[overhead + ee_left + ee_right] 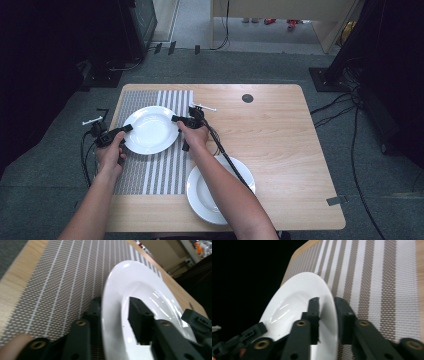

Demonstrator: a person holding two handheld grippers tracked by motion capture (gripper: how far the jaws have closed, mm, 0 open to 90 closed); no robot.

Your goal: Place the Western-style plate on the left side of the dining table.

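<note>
1. I've got both grippers on the same white plate, which sits on the far left part of the table, over the striped placemat.
2. Left gripper is pinched onto the plate's left rim. In the left gripper view, 1 jaw is over the top of the rim and the other is under it, closed down to the rim's thickness.
3. Right gripper does the same on the right rim, 1 jaw each side of the rim in its own view, clamped narrow.
4. Why 2 grips? My guess is that opposite edges keep a shallow, slick plate level, where a single pinch would let it tip or slide out.
5. In both gripper views the plate looks tilted against the mat, but I can't tell if it's actually off the mat or just resting there.
6. A 2nd white plate sits at the near edge, under my right forearm, untouched.
</note>
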